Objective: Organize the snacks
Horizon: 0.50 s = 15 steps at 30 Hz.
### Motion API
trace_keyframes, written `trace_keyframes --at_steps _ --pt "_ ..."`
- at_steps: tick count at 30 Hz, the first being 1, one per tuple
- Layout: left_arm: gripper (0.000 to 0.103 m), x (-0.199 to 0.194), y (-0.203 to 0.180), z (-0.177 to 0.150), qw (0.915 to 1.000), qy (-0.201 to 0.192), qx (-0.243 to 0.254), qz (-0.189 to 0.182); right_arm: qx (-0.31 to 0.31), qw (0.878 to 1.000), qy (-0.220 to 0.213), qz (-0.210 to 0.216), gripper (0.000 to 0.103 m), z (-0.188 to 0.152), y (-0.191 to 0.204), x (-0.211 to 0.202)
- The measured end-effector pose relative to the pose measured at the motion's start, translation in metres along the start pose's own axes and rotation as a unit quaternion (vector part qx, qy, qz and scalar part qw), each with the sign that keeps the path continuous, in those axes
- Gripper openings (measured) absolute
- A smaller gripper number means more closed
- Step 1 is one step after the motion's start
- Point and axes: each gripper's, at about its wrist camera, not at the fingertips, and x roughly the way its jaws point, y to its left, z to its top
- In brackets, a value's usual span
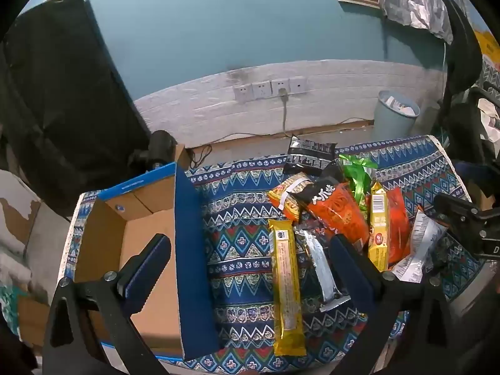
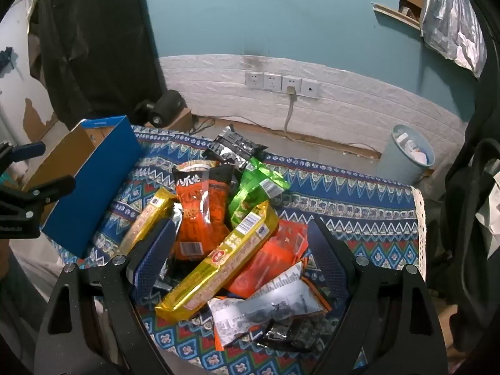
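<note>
A pile of snack packets lies on a patterned cloth [image 1: 243, 250]. A long gold bar [image 1: 287, 287] and a silver packet [image 1: 322, 268] lie nearest my left gripper [image 1: 250, 250], which is open and empty, straddling the blue wall of an open cardboard box [image 1: 150, 250]. My right gripper [image 2: 240, 237] is open and empty above the pile, around a gold biscuit pack [image 2: 218, 259], an orange packet [image 2: 200, 215] and a red-orange packet [image 2: 272, 259]. A green packet [image 2: 256, 190], a black packet [image 2: 234, 147] and a grey-white packet [image 2: 265, 312] also lie there.
The blue box [image 2: 93, 187] stands on the table's left side. A grey bin [image 2: 409, 156] stands on the floor behind the table, below a wall with sockets [image 2: 281, 82]. A black cloth-covered object [image 1: 62, 93] stands at the far left.
</note>
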Motion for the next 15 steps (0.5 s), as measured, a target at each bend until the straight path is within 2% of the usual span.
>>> trace_keyframes --at_steps 10,15 --pt "0.102 -0.0016 -0.0031 -0.0095 1.0 0.0 0.004 -0.004 -0.001 1.0 -0.001 0.001 0.085 -0.001 0.003 -0.0012" --pt "0.102 0.0035 0.0006 -0.0024 0.9999 0.008 -0.002 -0.011 -0.002 1.0 -0.001 0.0 0.085 -0.0015 0.0031 0.0007"
